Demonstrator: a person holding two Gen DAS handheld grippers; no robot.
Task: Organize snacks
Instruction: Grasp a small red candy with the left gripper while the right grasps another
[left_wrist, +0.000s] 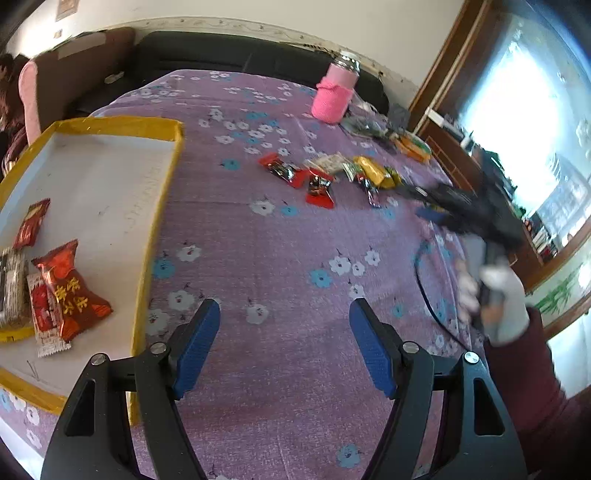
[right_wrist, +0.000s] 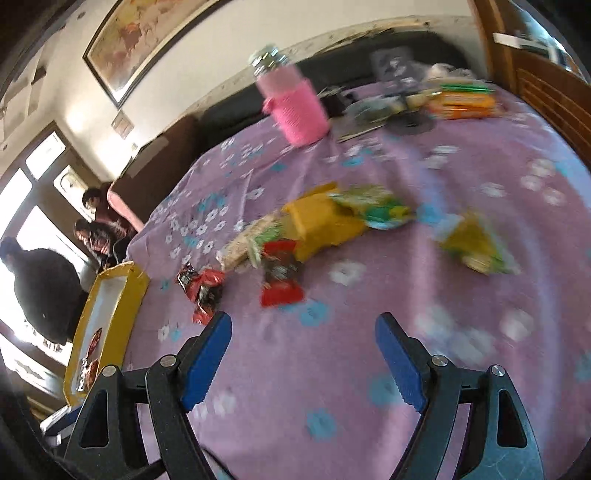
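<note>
From the left wrist, the left tool (left_wrist: 284, 347) hovers over the purple flowered cloth on the counter (left_wrist: 258, 240), its blue-padded fingers (left_wrist: 195, 350) spread apart with nothing between them. To its left lies the shallow white tray with a yellow rim (left_wrist: 162, 206), holding a red foil snack packet with yellow lettering (left_wrist: 72, 288) beside a few smaller wrappers. Farther off on the cloth sits a loose scatter of small red, yellow and green wrapped snacks (left_wrist: 332, 175), well apart from the tray. Behind them stands a glass jar in a pink knitted sleeve (left_wrist: 334, 94), with more packets near the far edge. At right, the right tool (left_wrist: 448, 206) shows as a dark blur reaching toward the scatter, gripped by a hand (left_wrist: 495, 299) in a pale glove and a dark red sleeve. From the right wrist, the right tool (right_wrist: 303, 360) points down at the cloth just short of the red wrappers (right_wrist: 279, 275), its fingers spread and empty; a yellow packet (right_wrist: 321, 221) lies beyond them, the pink-sleeved jar (right_wrist: 295, 107) farther back, and the yellow-rimmed tray (right_wrist: 122, 302) off to the left. The view is motion-blurred.
</note>
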